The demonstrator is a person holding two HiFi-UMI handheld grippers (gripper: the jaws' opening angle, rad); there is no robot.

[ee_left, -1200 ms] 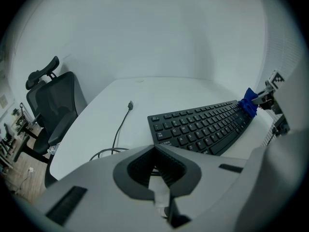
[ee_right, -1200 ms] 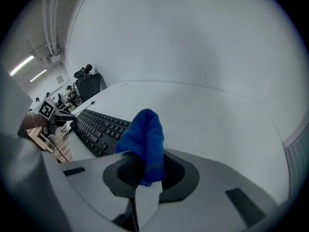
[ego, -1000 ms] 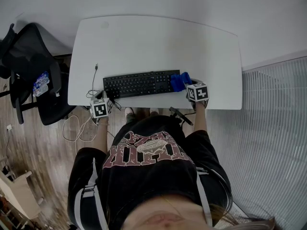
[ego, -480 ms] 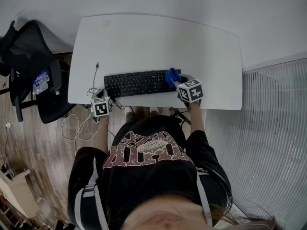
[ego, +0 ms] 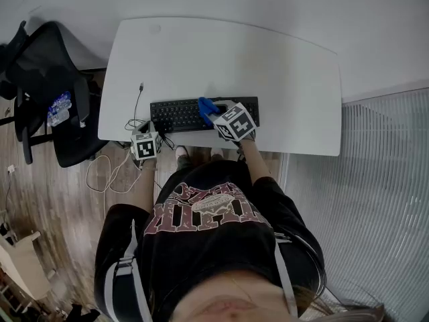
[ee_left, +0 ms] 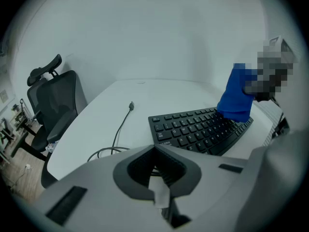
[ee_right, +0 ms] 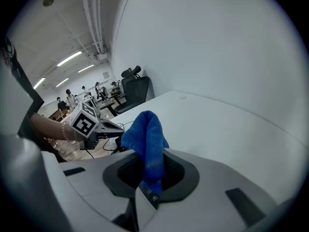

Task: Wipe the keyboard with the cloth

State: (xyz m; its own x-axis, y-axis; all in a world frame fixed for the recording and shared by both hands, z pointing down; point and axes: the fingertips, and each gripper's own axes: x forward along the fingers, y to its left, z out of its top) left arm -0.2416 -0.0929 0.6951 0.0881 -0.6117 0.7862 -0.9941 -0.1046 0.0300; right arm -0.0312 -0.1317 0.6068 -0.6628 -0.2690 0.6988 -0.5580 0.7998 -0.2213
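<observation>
Slid leftward along black plastic keyboard [ego: 175, 115], blue terry cloth [ego: 206, 106] clamped in right gripper [ego: 216, 115], unwiped keys further left, nearer closed left gripper [ego: 147, 134]

I'm holding L gripper [ego: 148, 139] at centre-left of head view, jaws pressing together w/ nothing btwn. R gripper [ego: 216, 115] is sitting just right of centre, tilting toward upper left, jaws clamping the cloth [ee_right: 145, 132]. L forearm [ego: 142, 186] and R forearm [ego: 260, 170] are both reaching up-frame.
</observation>
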